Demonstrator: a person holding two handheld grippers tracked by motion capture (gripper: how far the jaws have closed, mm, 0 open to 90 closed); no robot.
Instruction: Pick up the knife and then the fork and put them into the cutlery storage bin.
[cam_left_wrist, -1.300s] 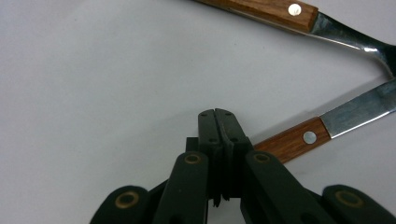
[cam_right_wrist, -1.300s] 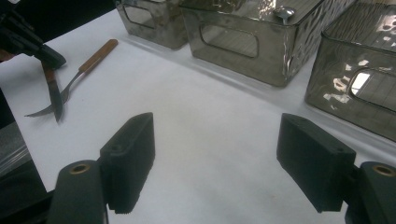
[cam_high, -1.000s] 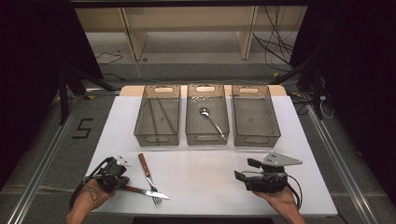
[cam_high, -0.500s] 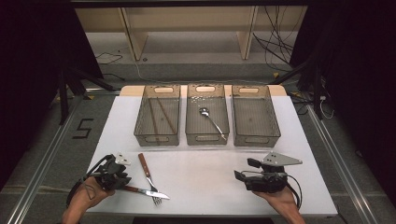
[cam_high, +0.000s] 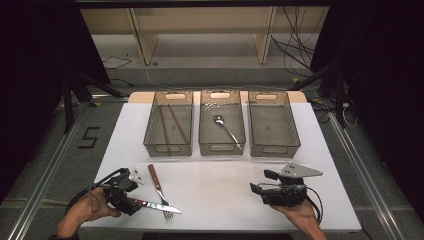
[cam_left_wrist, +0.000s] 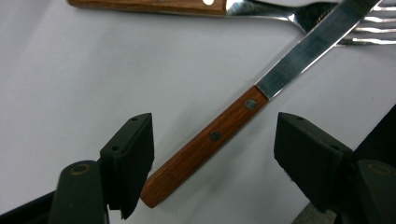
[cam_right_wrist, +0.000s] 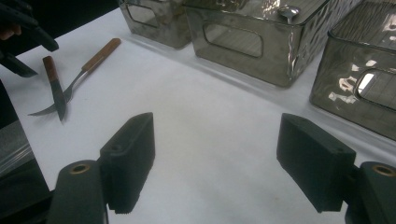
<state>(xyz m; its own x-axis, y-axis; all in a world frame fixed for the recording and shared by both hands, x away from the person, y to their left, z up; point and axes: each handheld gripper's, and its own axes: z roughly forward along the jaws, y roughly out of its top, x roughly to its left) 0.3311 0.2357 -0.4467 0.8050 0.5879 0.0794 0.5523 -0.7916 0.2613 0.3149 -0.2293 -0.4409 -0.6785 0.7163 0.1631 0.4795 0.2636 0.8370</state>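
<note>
Here's the white table (cam_high: 220, 185), and along its far side stand three smoky clear plastic bins in a row. The left bin (cam_high: 169, 125) holds two thin brown sticks, the middle bin (cam_high: 222, 122) a metal spoon (cam_high: 226, 128) lying at a slant, the right bin (cam_high: 272, 124) just its ribbed floor. Down at the near right, the right tongs (cam_high: 256, 188) rest in the person's hand, jaws wide apart with bare table between them, well away from the cutlery. Near left now: the left tongs (cam_high: 134, 187) hang low over the table, and their jaws have just been opening, so they stand spread wide on either side of the wooden-handled table knife (cam_left_wrist: 243, 112), pads off it. The knife lies flat on the table near the front edge, long axis running almost along that edge, wooden handle toward the left tongs, steel blade pointing right toward the middle of the table. In the left gripper view the handle's butt sits just beside one jaw, with a clear gap to the other. Crossing it is a wooden-handled steel fork (cam_high: 160, 192): handle pointing away toward the bins, tines toward the front edge, and the knife's blade lies across the fork near its tines, touching it. Nothing else crowds the knife's handle
</note>
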